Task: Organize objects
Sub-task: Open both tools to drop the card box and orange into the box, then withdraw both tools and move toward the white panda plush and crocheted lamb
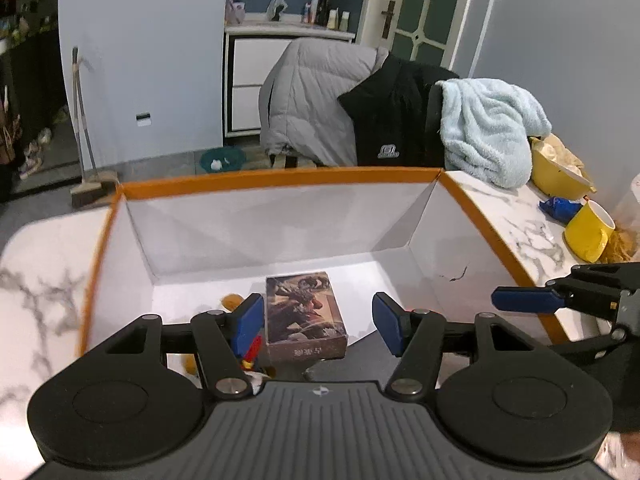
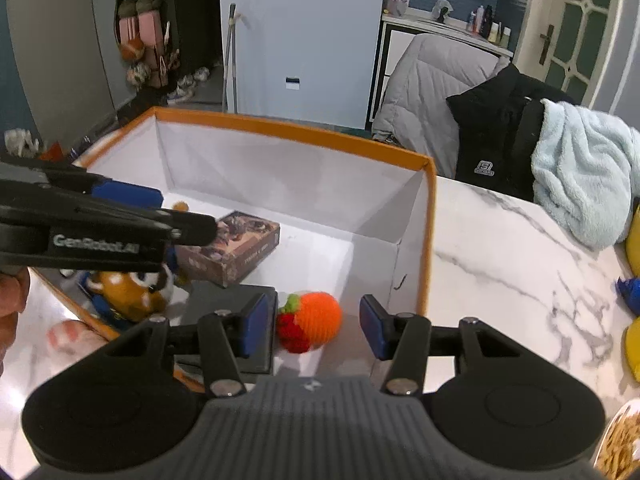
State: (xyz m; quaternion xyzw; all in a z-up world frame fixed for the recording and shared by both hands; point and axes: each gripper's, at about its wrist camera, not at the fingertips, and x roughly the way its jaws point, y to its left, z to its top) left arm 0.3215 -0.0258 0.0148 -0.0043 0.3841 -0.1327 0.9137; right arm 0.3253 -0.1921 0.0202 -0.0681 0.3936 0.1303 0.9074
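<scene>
Your left tool (image 2: 120, 216) reads "GenRobot.AI" along its side. Both tools hang wide apart, holding nothing. Your left tool hovers over the brown illustrated card box (image 1: 306, 312) lying inside the orange-rimmed box (image 1: 280, 178). Your right tool (image 2: 312, 326) brackets the knitted orange-and-red fruit (image 2: 312, 320) near the box's right wall, on the marble tabletop (image 2: 500, 248).

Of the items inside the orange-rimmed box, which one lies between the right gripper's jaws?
The orange-and-red knitted fruit. The picture-printed card box and the brown plush toy lie further left, outside them.
</scene>
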